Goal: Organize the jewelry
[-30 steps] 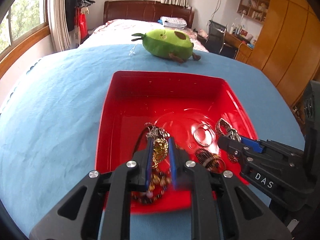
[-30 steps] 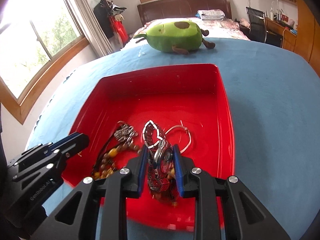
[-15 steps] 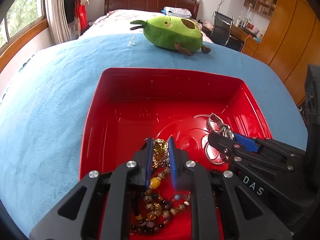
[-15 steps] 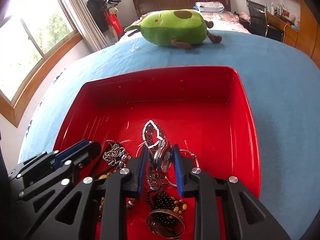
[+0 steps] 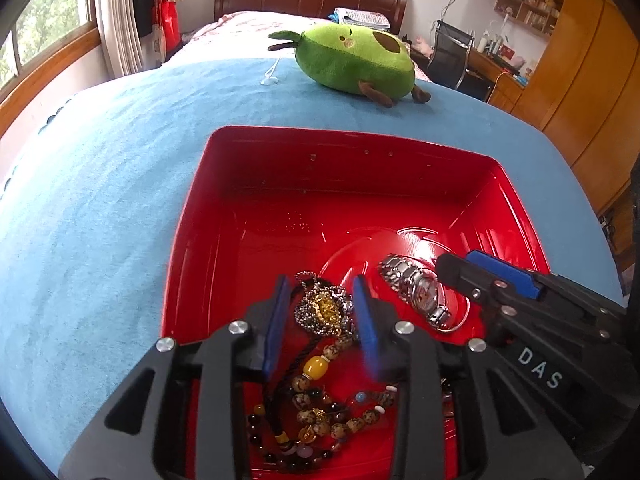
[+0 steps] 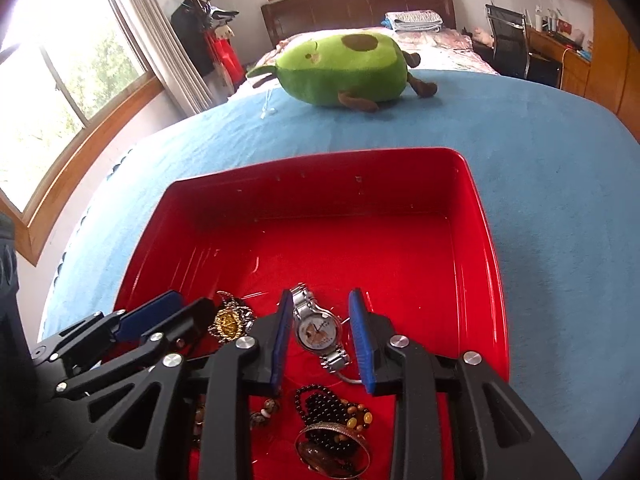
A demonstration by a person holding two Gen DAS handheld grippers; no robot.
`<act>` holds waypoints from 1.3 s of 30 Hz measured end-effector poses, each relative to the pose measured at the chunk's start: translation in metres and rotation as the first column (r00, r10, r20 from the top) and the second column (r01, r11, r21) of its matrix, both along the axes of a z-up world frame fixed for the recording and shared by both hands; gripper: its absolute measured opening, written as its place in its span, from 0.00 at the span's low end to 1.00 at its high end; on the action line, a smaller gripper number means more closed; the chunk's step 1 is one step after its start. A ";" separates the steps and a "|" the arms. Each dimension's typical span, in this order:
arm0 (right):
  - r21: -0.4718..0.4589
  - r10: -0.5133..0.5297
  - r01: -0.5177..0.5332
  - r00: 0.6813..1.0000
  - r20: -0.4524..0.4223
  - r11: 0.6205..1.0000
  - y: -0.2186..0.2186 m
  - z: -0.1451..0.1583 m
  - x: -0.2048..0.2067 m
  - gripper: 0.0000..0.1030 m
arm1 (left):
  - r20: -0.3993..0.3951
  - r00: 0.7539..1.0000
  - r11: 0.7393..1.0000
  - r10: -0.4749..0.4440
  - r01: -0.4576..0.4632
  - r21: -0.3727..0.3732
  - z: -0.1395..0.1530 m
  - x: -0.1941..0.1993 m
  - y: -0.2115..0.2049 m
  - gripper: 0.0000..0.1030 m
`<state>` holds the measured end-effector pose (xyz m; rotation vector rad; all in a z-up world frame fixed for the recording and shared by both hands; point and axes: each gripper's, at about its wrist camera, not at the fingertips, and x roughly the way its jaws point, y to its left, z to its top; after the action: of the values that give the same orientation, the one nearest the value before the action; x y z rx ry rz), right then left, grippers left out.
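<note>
The left tool [image 5: 320, 306] is hovering with its jaws spread apart, gripping nothing, straddling the gold pendant necklace [image 5: 322, 310] lying near the front left of the red tray [image 5: 280, 152]. That chain is likely sliding and sagging when lifted; pinching the solid pendant seems safest. Below it a beaded bracelet [image 5: 320, 408] is sprawling loosely. The right tool [image 6: 322, 332] is likewise sitting parted and empty around the silver watch [image 6: 318, 330]. The watch looks stiffer and heavier; its case or the band beside it offers firm hold.
</note>
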<state>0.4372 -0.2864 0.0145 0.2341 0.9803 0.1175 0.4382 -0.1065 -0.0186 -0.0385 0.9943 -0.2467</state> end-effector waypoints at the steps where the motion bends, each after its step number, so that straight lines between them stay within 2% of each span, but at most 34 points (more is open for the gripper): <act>1: 0.002 0.002 -0.002 1.000 0.002 1.000 0.000 0.001 -0.001 0.29 | 0.001 1.000 1.000 0.001 -0.001 -0.004 0.001 -0.001 0.001 0.31; 8: -0.005 0.005 -0.005 1.000 0.014 1.000 0.001 0.005 -0.007 0.29 | 0.015 1.000 1.000 0.008 -0.008 -0.010 0.007 -0.008 0.005 0.32; 17: -0.020 0.005 -0.005 1.000 0.017 1.000 -0.002 0.009 -0.017 0.31 | 0.036 0.999 1.000 0.028 -0.028 0.005 0.016 -0.022 0.015 0.54; 19: -0.025 0.008 -0.008 1.000 0.020 1.000 -0.002 0.010 -0.022 0.35 | 0.055 0.998 0.999 0.031 -0.031 0.007 0.021 -0.028 0.017 0.59; 24: -0.044 0.020 -0.018 0.999 0.033 0.999 -0.001 0.018 -0.037 0.49 | 0.106 0.994 0.999 0.035 -0.036 0.011 0.036 -0.047 0.023 0.80; 26: -0.054 0.022 -0.020 0.999 0.038 0.998 0.000 0.023 -0.044 0.53 | 0.125 0.991 0.999 0.040 -0.044 0.022 0.040 -0.054 0.024 0.86; 28: -0.063 0.021 -0.018 0.999 0.044 0.998 0.000 0.028 -0.051 0.61 | 0.144 0.989 0.998 0.043 -0.047 0.031 0.044 -0.062 0.026 0.88; 31: -0.075 0.019 -0.014 0.998 0.066 0.997 -0.002 0.036 -0.063 0.69 | 0.151 0.988 0.998 0.037 -0.043 0.037 0.048 -0.072 0.030 0.89; 39: -0.103 0.018 -0.008 0.995 0.097 0.995 -0.009 0.052 -0.095 0.79 | 0.158 0.986 0.997 0.047 -0.056 0.050 0.051 -0.095 0.046 0.92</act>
<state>0.3418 -0.2954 0.0669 0.1266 0.8874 0.0891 0.3429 -0.0605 0.0322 0.0045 0.8423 -0.1726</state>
